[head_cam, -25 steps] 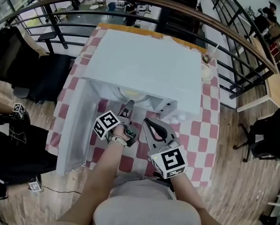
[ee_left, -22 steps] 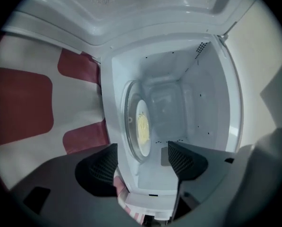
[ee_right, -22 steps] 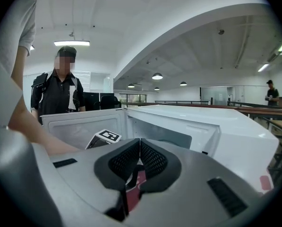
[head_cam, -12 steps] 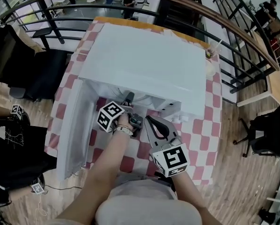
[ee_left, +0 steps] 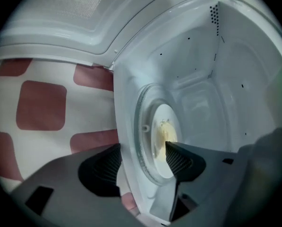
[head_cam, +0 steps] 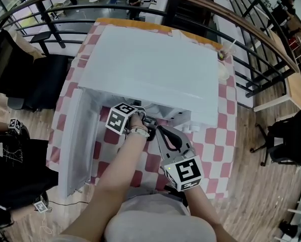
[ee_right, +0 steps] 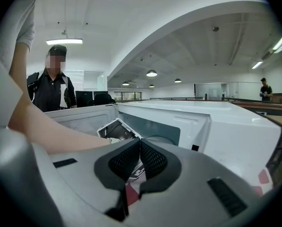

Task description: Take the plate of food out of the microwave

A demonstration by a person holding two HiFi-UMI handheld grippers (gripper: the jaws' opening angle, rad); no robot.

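Left gripper [ee_left: 141, 161], jaws wide apart and just now closing a little, nothing clamped. One pad overlaps the near rim of the round white plate of yellowish food [ee_left: 165, 132], which lies on the clear glass turntable [ee_left: 140, 112] inside the white microwave [head_cam: 150, 59]. Since a second ago this gripper has tipped downward and entered the cavity, at 12 o'clock in the head view. Judgement: reach complete, rim clamp next. Right gripper [ee_right: 140, 159], at 5 o'clock of the left, jaws together and empty, outside. Open white door [head_cam: 77, 145] at 9 o'clock.
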